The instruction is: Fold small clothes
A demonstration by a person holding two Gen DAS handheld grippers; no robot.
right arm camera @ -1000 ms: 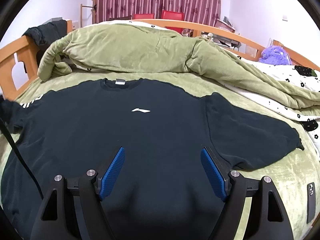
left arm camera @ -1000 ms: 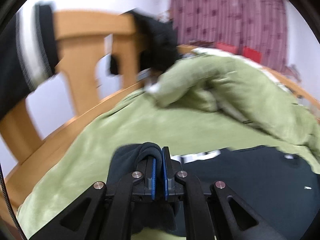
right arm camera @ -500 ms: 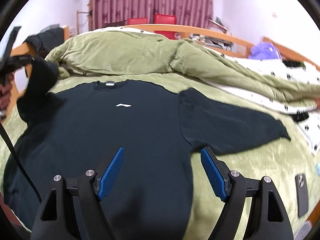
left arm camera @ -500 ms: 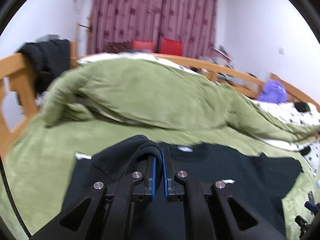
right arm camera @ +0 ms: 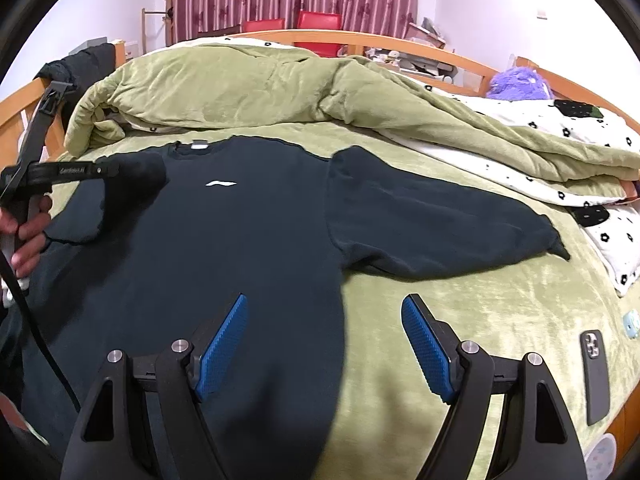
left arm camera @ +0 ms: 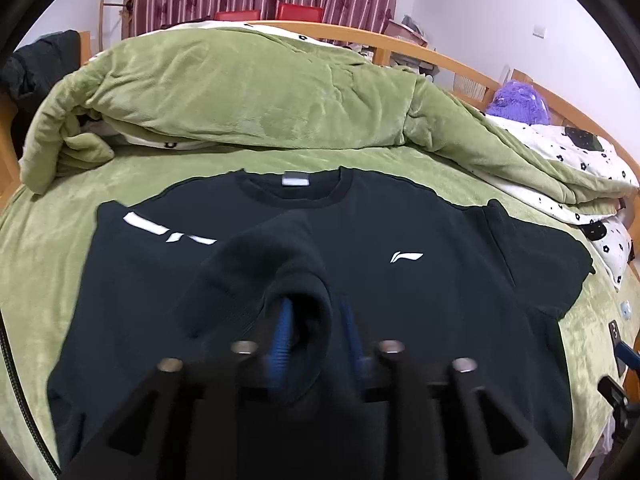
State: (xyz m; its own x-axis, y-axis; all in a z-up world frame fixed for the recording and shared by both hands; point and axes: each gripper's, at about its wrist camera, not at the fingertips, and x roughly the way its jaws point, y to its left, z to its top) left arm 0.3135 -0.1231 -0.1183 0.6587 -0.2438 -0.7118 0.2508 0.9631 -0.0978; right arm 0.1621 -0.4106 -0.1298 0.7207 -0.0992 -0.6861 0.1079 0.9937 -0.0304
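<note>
A black sweatshirt (left arm camera: pixel 440 280) with a white chest logo (right arm camera: pixel 221 184) lies flat on the green bedspread (right arm camera: pixel 460 304), neck towards the far side. Its left sleeve (left arm camera: pixel 260 264) is folded in over the chest. My left gripper (left arm camera: pixel 316 332) hovers there with its jaws opening; the cuff still drapes over the left finger, between the pads. In the right wrist view, a hand holds the left gripper (right arm camera: pixel 120 170) at the left. The right sleeve (right arm camera: pixel 440 224) lies stretched out to the right. My right gripper (right arm camera: pixel 324 344) stands open above the sweatshirt's near right side, holding nothing.
A bundled green quilt (left arm camera: pixel 260 92) fills the far half of the bed. A dark phone (right arm camera: pixel 596 376) lies near the front right edge. A white flowered sheet (right arm camera: pixel 560 132), a purple plush toy (right arm camera: pixel 518 82) and the wooden bed rail (right arm camera: pixel 400 42) are at the right.
My left gripper swung from the bed's left edge over the sweatshirt, carrying the sleeve cuff across the chest, and its jaws have parted. The right gripper drifted slightly to the right.
</note>
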